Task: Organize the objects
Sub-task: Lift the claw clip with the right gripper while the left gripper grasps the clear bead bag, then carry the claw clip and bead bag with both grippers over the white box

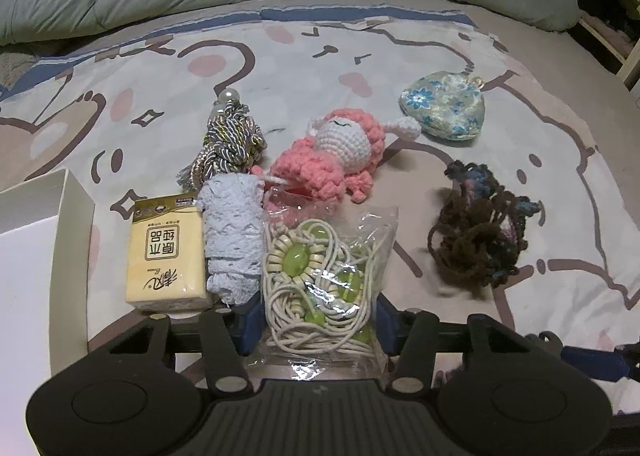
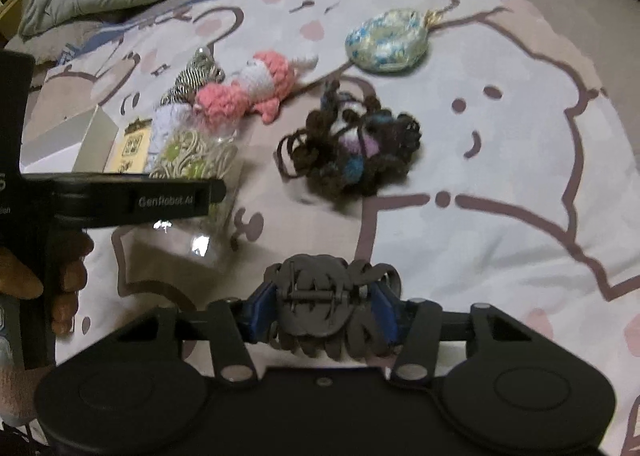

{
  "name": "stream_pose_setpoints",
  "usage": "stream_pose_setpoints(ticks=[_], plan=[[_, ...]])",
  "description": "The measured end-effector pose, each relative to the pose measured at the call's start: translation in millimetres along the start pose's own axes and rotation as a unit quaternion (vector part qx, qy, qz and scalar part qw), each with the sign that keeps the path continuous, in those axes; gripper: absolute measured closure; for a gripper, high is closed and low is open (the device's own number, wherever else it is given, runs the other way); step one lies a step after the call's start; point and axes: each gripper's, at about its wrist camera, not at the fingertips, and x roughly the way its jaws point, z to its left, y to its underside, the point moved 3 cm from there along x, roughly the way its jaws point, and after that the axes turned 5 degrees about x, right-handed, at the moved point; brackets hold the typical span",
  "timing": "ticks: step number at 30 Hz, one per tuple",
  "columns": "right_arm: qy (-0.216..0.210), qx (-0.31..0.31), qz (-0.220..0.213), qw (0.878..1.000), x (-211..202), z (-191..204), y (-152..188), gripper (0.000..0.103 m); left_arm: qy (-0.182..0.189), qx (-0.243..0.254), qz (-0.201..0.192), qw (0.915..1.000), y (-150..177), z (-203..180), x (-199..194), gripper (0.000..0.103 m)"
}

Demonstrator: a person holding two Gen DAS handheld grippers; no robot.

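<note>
Clear plastic bag of beaded cord (image 1: 320, 276), clamped in left hand-held gripper (image 1: 316, 330), lies on bed (image 1: 520, 184) beside lace roll (image 1: 232, 240) and tissue pack (image 1: 164, 252), apparently being lined up. Right hand-held gripper (image 2: 326, 316) clamps dark hair claw (image 2: 320, 308), apart from that row.

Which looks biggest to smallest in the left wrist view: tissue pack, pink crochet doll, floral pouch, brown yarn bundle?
1. pink crochet doll
2. brown yarn bundle and tissue pack, too close to rank
3. floral pouch, though it lies farthest from the camera, so its true rank is unsure.
</note>
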Motion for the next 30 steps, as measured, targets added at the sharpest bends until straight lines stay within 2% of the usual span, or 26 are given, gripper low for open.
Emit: stream_pose_setpoints(ticks=[6,14,30], plan=[[-0.001,0.011,-0.025,1.000,-13,-3,-6,0.050,0.004,-0.002,-0.011,0.9999,2,0,-17,0.049],[0.003,0.031,-0.067,0.997,-33,-11,-15,0.050,0.007,0.002,-0.051,0.9987,0,6,-56,0.049],[0.000,0.052,-0.120,0.991,-59,-3,-24,0.049,-0.010,-0.001,-0.112,0.9936,3,35,-111,0.049]])
